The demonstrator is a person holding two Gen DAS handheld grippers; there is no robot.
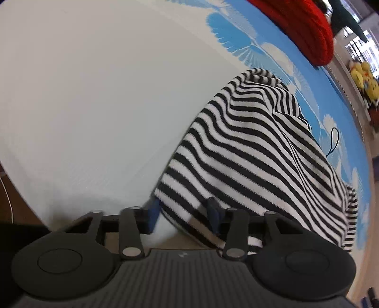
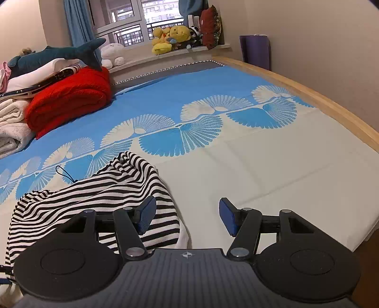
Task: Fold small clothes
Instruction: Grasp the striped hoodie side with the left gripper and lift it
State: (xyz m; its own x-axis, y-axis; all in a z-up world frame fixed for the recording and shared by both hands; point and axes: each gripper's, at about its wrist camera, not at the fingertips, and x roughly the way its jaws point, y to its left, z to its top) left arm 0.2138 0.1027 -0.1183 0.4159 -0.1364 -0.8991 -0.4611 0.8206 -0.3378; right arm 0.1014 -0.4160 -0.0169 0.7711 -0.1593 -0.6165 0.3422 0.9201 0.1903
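On blue-and-white bedsheet [image 2: 272, 165], striped garment [image 2: 113, 189] below window [image 2: 132, 21].

bed [image 2: 284, 165], striped garment [image 2: 113, 187], red blanket [image 2: 71, 101]

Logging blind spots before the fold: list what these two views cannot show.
- Left wrist view: whether the left gripper pinches the striped garment; blur and cloth cover one pad.
- Right wrist view: the garment's near-left edge, hidden by the right gripper body.
- Both views: garment type; it lies crumpled.
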